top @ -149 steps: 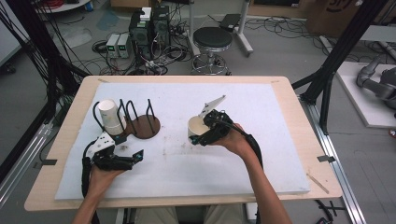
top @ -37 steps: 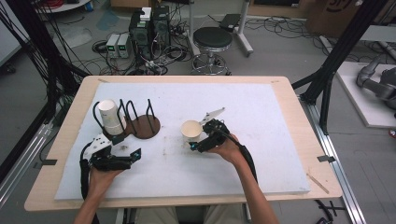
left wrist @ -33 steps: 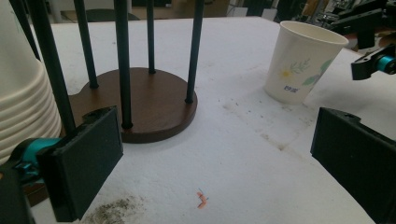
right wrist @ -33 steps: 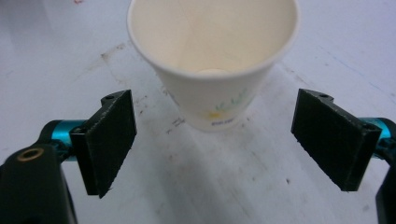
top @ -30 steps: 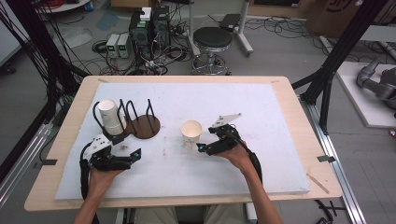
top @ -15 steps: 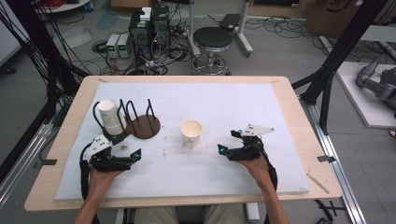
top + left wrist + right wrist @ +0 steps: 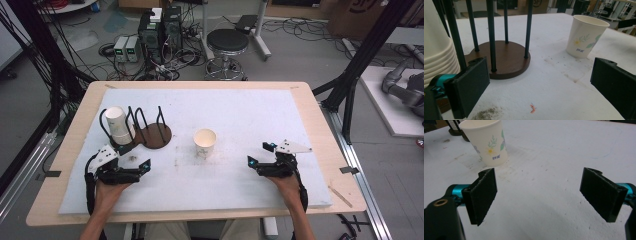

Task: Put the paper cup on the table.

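White foam sheeting is covering the wooden table, and everything is sitting on it. At the far left, a stack of paper cups is standing upright inside the wire rack, whose round brown base is carrying thin black rods. Just in front of the rack, the left gripper is resting low over the sheet with its 2 black jaws spread wide; nothing is lying between them, and in the left gripper view they are framing bare foam, a small red fleck and a smudge of grey dust. Whether the jaws are actually touching the sheet is hard to tell.

Near the middle, the single paper cup with a flower print is standing upright and open-mouthed, apart from the rack and well clear of both tools. In the right gripper view the same cup is showing beyond the left-hand jaw, not between the 2.

Farther right, the right gripper is hovering low near the front edge, jaws parted wide and gripping nothing, pointing back toward the cup.
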`<state>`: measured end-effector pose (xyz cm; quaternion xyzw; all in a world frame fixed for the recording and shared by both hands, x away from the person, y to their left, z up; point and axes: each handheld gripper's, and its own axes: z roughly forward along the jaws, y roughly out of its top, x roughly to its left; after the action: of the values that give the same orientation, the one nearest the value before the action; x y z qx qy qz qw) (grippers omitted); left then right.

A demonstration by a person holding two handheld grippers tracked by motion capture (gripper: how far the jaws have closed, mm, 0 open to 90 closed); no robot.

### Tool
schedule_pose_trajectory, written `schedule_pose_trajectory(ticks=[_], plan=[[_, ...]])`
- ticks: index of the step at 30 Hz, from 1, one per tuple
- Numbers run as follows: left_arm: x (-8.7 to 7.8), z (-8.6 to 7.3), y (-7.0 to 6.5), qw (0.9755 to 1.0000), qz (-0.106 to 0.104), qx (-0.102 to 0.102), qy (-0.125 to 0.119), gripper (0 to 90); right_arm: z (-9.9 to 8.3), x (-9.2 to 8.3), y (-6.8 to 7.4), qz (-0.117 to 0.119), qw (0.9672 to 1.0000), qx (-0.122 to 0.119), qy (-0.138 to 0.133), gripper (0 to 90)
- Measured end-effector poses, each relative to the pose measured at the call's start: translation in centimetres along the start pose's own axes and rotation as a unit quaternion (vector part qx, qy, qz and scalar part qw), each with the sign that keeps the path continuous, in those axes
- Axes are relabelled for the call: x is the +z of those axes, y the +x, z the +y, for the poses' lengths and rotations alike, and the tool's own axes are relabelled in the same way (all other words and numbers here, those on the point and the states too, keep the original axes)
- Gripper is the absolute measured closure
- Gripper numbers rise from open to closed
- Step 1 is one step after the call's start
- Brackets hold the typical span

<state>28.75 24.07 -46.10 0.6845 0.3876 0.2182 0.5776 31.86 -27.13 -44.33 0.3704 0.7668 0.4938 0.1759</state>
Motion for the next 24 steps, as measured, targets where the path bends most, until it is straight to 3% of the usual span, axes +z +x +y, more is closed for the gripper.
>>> schedule_pose_trajectory(ticks=[6,10,17,24], plan=[[-0.07,0.0,0.06,1.0,-0.001,0.002,-0.001,2.2,-0.75,-0.16,-0.14,-0.017,0.9998,0.001,0.001,14.6],[-0.13,-0.05,0.1,1.0,-0.002,-0.003,-0.006,2.2,-0.9,-0.42,-0.42,-0.011,0.9998,0.013,-0.013,14.6],[-0.04,-0.01,0.23,0.9999,-0.003,-0.01,-0.002,2.2,-0.92,-0.26,-0.04,-0.02,0.9998,-0.004,-0.003,14.6],[-0.08,-0.02,0.14,1.0,-0.002,-0.003,-0.002,2.2,-1.04,-0.44,-0.19,-0.014,0.9998,0.003,-0.01,14.6]])
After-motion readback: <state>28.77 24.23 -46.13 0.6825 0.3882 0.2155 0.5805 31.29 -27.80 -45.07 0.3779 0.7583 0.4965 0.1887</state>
